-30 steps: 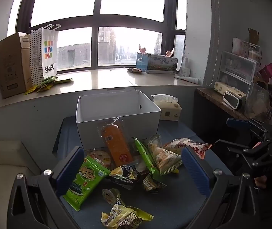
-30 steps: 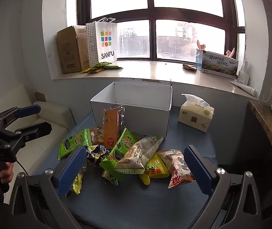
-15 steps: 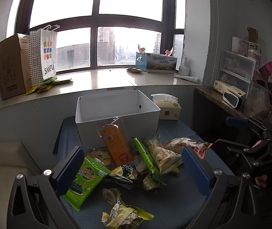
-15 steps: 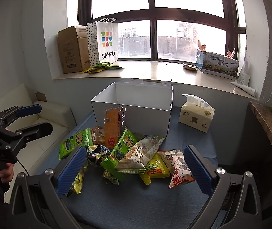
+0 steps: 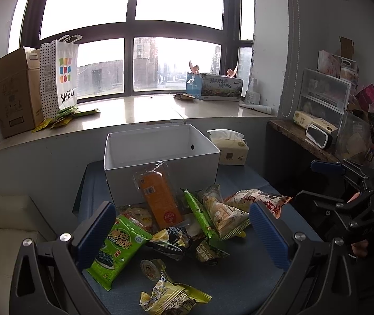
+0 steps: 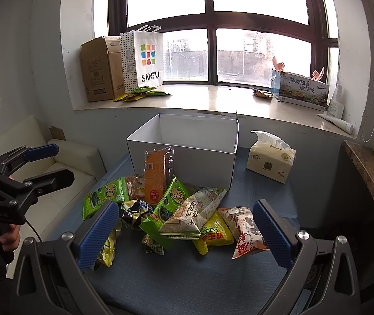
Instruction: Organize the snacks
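Snack packets [image 6: 187, 210] lie heaped at frame centre on the blue table [image 6: 187, 275], directly in front of the white open-top box [image 6: 187, 152]; an orange packet [image 6: 158, 173] leans on its front wall. Left gripper [image 5: 184, 233] and right gripper [image 6: 187, 233] both hang above the heap, jaws spread wide, holding nothing. Tissue pack [image 6: 271, 157] stands right of the box.
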A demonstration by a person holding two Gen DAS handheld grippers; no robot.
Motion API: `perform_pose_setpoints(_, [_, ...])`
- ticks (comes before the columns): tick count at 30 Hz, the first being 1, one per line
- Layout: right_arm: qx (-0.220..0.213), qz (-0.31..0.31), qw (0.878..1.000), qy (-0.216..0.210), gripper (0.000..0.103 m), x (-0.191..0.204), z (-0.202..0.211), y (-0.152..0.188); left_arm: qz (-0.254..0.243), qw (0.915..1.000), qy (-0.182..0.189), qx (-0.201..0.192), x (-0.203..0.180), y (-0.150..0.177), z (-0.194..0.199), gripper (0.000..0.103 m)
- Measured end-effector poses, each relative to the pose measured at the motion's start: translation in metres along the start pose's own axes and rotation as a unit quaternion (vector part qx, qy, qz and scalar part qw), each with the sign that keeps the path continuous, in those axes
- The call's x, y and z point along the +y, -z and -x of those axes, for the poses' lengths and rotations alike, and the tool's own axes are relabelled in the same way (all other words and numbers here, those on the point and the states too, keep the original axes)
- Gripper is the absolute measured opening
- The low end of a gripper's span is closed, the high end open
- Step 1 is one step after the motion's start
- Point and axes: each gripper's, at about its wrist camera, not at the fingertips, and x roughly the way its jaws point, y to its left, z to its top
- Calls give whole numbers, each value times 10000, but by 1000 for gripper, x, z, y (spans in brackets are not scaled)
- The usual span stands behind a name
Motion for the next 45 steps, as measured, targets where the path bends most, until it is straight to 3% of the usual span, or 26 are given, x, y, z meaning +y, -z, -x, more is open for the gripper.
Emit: perform_pose_setpoints(45, [17,-19,10000,-80,103,-1,0,0,-116,9999,-5,40,-5,-1,0,103])
